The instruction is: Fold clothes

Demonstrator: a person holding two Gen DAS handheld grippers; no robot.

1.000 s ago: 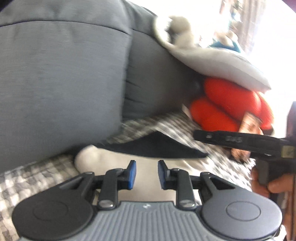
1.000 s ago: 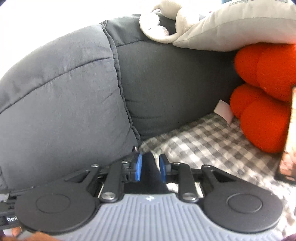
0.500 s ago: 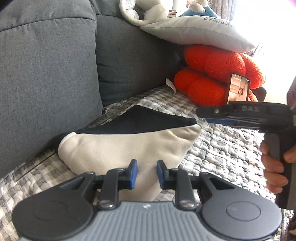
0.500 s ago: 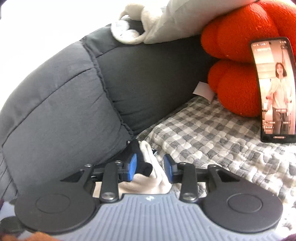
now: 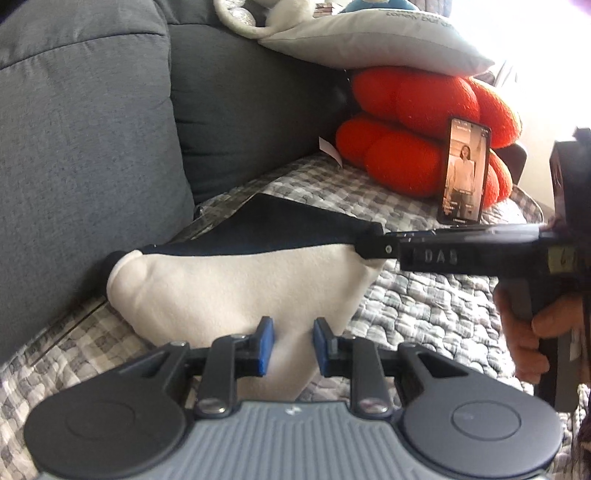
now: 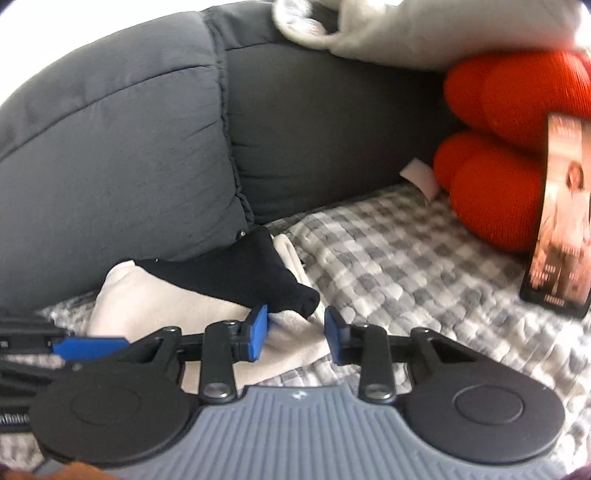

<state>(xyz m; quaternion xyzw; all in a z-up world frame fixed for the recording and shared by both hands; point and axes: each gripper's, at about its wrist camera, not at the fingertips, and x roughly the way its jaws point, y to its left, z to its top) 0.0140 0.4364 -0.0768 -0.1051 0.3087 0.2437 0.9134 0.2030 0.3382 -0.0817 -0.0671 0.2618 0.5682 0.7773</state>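
The left gripper (image 5: 290, 345) hovers low over the near edge of a folded cream and black garment (image 5: 236, 288); its blue pads (image 5: 265, 345) stand a narrow way apart with the cream cloth showing in the gap below them, and whether they press on that cloth cannot be told. The right gripper (image 6: 295, 334) sits at the garment's right-hand corner, its jaws closing with a clear gap left between the blue pads (image 6: 256, 332); the cream corner and the black tip of the cloth lie between and just ahead of them, and the pads do not press on it. In the left wrist view the right gripper reaches in from the right with its tip at the far right corner of the garment, and a hand (image 5: 528, 332) grips its handle. The garment lies flat on a grey and white checked quilt (image 5: 436, 302) spread over the seat, its far edge against the dark grey sofa back cushion (image 5: 85, 147). Further right, well apart from the garment, a phone (image 5: 463, 171) with a lit screen leans upright against a red knotted cushion (image 5: 413, 122). A light grey pillow (image 5: 376, 40) rests on top of the red cushion, with white plush toys (image 5: 255, 14) beside it along the sofa back.
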